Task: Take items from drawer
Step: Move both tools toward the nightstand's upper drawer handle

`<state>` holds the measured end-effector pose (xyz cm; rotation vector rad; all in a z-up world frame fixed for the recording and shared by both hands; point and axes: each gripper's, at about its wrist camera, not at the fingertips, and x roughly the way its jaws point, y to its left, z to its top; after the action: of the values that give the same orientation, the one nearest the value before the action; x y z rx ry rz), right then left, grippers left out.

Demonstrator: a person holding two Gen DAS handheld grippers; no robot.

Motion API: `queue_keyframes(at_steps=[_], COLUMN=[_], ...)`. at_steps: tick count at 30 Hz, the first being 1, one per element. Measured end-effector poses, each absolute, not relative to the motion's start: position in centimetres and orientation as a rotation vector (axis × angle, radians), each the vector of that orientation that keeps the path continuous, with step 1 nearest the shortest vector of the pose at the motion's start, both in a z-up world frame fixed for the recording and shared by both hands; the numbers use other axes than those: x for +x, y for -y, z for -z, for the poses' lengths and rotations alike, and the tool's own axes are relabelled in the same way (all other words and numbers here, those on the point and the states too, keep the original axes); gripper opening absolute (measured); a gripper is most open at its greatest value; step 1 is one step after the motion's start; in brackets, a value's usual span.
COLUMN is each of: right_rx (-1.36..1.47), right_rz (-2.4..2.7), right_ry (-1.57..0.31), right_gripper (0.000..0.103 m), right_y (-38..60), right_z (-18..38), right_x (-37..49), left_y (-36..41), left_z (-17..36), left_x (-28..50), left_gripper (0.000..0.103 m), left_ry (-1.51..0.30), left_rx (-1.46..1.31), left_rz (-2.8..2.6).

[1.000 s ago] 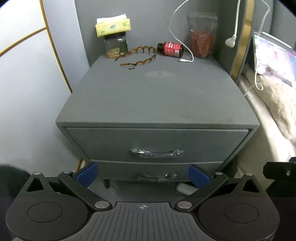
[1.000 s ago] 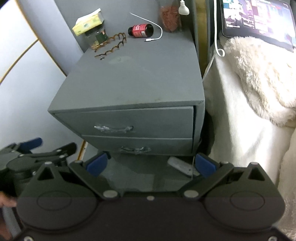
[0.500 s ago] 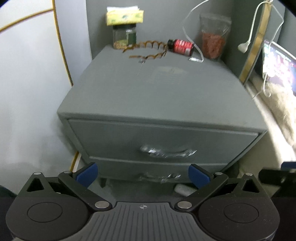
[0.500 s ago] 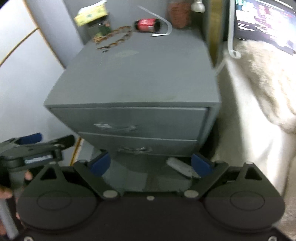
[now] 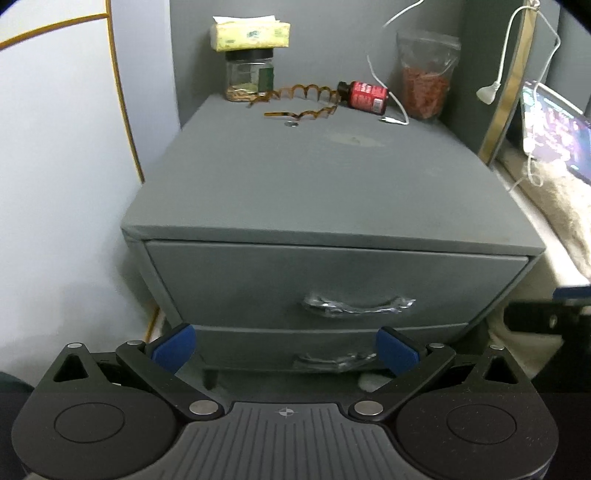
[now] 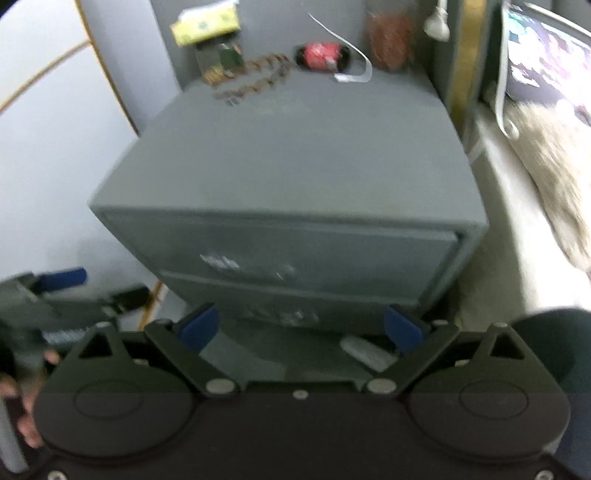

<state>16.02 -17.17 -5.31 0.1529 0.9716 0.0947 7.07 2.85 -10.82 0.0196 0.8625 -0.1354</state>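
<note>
A grey nightstand [image 5: 332,192] stands ahead with two shut drawers. The top drawer [image 5: 332,280] has a silver handle [image 5: 356,305]; the bottom drawer handle [image 5: 334,359] shows lower down. What is inside the drawers is hidden. My left gripper [image 5: 284,349] is open and empty, held in front of the bottom drawer, apart from it. My right gripper [image 6: 301,328] is open and empty, also in front of the nightstand [image 6: 295,166]; its view is blurred. The top drawer handle [image 6: 247,264] shows faintly there.
On the nightstand's back edge are a jar [image 5: 249,77] with a tissue pack [image 5: 249,35] on it, a brown spiral hair band [image 5: 303,101], a red bottle [image 5: 364,96], a bag of red bits [image 5: 426,75] and a white cable [image 5: 384,88]. A bed with a fluffy blanket [image 6: 546,155] lies right.
Both grippers have moved closer to the nightstand and to the left, so it looms larger. The right view has blurred with motion. The drawers stay shut.
</note>
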Motion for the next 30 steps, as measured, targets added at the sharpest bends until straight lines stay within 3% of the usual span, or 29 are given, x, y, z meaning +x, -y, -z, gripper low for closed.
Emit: queue_keyframes(at_steps=[9,27,30], right_rx=[0.113,0.162,0.147], right_rz=[-0.089,-0.114,-0.113], right_ry=[-1.042,-0.932,-0.948], right_gripper=[0.100,0.101,0.101], right_y=[19.9,25.5,26.5], right_z=[5.8,4.2,4.7], right_x=[15.5,12.2,12.3], left_y=[-0.5,6.0,6.6], left_z=[11.9,10.7,11.5], left_x=[6.5,6.3,7.1], left_gripper=[0.103,0.103,0.099], left_ry=[-0.940,-0.856,-0.848], left_rx=[-0.012,0.217,0.240], left_rz=[0.049,0.171,0.265])
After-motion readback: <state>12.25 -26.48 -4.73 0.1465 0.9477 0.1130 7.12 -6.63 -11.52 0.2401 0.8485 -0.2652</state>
